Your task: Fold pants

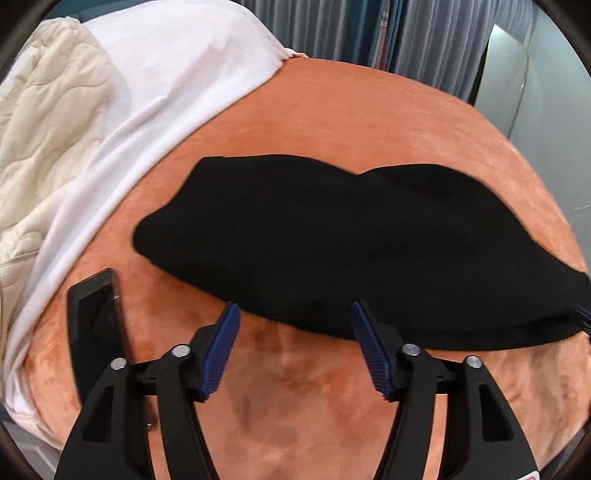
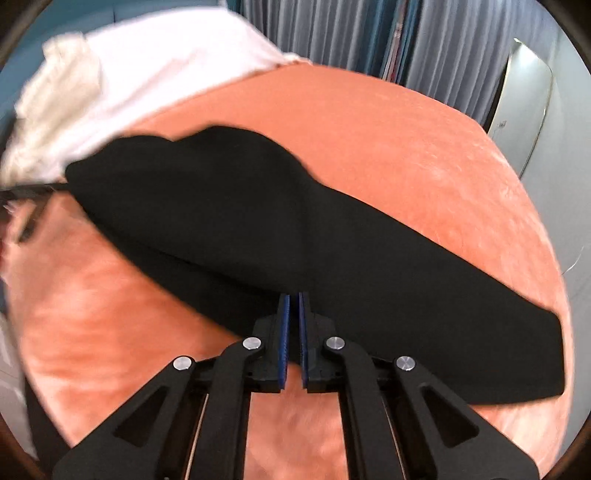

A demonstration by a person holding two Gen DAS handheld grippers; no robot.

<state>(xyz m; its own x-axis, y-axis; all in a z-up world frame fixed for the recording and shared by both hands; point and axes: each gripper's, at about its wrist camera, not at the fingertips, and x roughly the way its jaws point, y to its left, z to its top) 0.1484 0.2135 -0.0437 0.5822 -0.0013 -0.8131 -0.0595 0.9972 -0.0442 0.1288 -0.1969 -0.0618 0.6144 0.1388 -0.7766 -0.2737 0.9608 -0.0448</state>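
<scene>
The black pants [image 1: 332,240] lie folded in a long band across the orange blanket [image 1: 332,122]. My left gripper [image 1: 293,308] is open and empty, its blue pads just at the near edge of the pants. In the right wrist view the pants [image 2: 240,221] stretch from upper left to lower right. My right gripper [image 2: 294,297] is shut on the near edge of the pants, with black cloth pinched between the blue pads. This view is blurred by motion.
A black phone [image 1: 98,325] lies on the blanket left of my left gripper. A white sheet [image 1: 155,92] and a cream quilt [image 1: 44,129] lie at the far left. Grey curtains [image 1: 369,29] hang behind the bed. The blanket's right edge drops off near a white wall [image 2: 535,110].
</scene>
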